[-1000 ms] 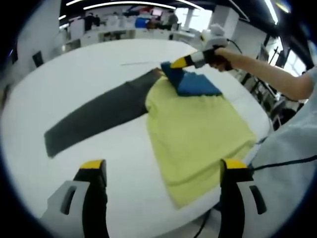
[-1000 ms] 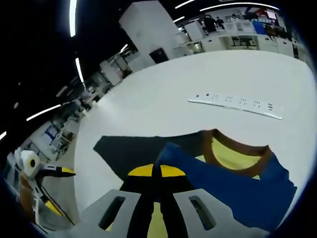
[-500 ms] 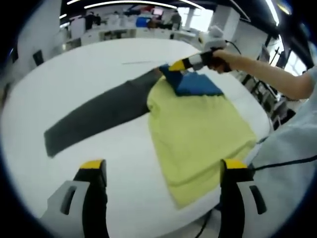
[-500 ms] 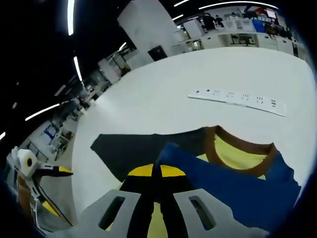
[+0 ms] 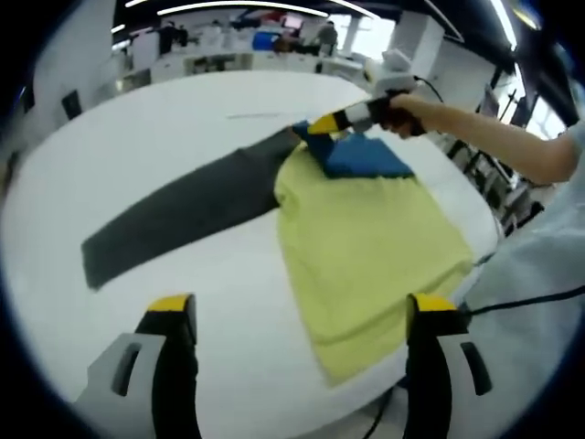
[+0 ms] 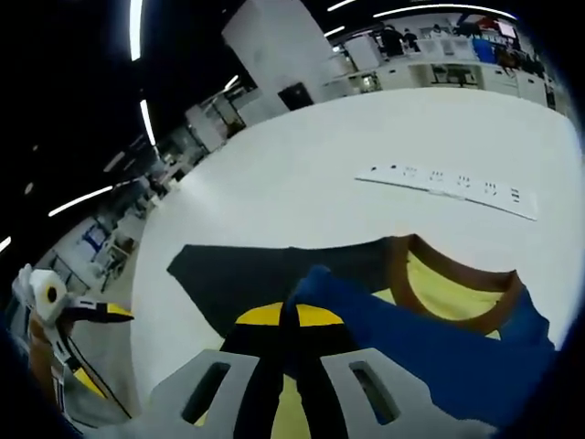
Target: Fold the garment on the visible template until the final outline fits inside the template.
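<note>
1. The left gripper view looks from high and well back across the white table, toward 12 o'clock.
2. The right gripper view sits low and close over the garment, facing the table's far edge.
3. Both views share the garment and the dark template.

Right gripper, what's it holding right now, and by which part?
The right gripper is shut on the blue sleeve of the yellow shirt, pinched at its corner edge. The left gripper holds nothing.
</note>
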`<state>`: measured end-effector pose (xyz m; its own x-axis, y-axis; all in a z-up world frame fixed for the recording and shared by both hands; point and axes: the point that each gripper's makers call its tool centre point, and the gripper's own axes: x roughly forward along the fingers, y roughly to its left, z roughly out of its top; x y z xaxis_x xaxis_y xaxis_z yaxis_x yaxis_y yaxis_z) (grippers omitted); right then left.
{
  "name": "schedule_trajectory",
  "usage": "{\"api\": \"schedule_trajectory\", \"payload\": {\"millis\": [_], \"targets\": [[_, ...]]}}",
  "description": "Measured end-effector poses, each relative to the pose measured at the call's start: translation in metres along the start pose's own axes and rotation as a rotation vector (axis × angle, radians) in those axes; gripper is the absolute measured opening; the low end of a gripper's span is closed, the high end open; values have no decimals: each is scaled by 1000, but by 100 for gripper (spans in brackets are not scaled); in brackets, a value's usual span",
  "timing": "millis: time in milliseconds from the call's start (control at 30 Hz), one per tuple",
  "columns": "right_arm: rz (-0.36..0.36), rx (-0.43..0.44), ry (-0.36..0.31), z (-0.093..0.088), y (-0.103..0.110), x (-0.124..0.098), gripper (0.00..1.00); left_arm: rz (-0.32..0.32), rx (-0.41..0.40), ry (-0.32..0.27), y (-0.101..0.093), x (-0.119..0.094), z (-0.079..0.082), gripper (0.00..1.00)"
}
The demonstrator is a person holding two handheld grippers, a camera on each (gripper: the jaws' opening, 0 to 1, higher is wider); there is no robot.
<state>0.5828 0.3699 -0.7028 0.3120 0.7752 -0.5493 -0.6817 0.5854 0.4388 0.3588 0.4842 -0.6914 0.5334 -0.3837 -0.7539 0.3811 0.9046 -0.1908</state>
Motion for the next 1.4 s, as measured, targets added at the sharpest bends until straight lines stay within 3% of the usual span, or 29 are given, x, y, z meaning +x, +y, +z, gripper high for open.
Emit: {"api": "schedule_trajectory", "payload": {"millis": [300, 600, 1400], "targets": [[13, -9, -8, 3, 5, 4, 7, 1, -2, 1, 1, 1, -1, 91], [6, -68, 17, -4, 7, 5, 22, 4, -3, -2, 1, 0, -1, 91], [-35, -185, -12, 3, 8, -1, 55, 6, 0, -12, 1, -3, -3, 91]]}}
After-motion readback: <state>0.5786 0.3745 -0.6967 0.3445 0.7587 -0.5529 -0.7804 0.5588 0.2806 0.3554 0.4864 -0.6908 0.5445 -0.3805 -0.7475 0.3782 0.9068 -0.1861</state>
